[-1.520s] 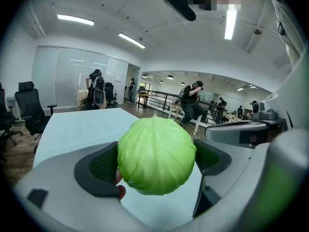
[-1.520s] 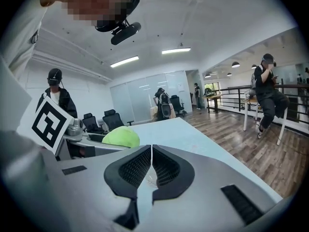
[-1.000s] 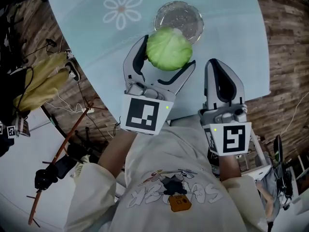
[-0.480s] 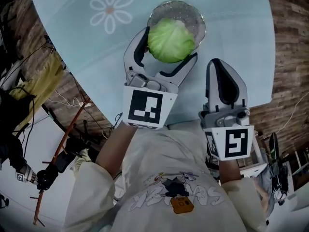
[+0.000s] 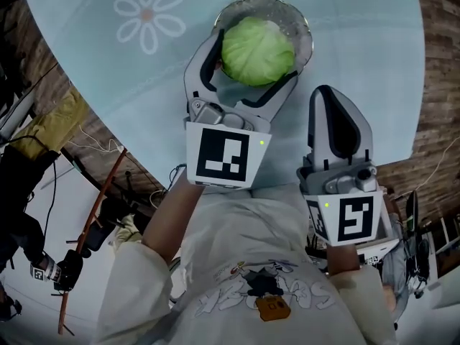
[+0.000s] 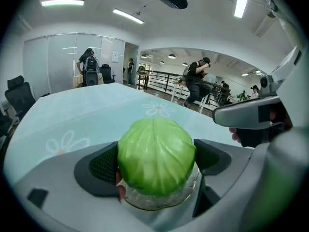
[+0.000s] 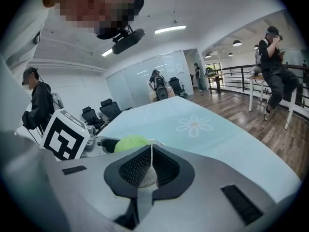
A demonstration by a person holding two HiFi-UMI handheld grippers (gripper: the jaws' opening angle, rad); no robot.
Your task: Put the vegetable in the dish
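Over dish point(image 5: 305, 37), left gripper point(image 5: 255, 57) clamps cabbage point(image 5: 257, 47), centred so letting go should drop it in; right gripper point(image 5: 332, 99) closed, empty, parked aside.

Open office: long white ceiling strip lights point(image 6: 60, 3), glass partition walls point(image 6: 58, 62). Brown wood-plank floor point(image 7: 251, 124), black swivel office chairs point(image 7: 110, 108).

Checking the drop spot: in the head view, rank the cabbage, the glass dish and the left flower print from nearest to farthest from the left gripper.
1. Cabbage, between the left gripper's jaws.
2. Glass dish, just beneath it.
3. Flower print, off to the left.
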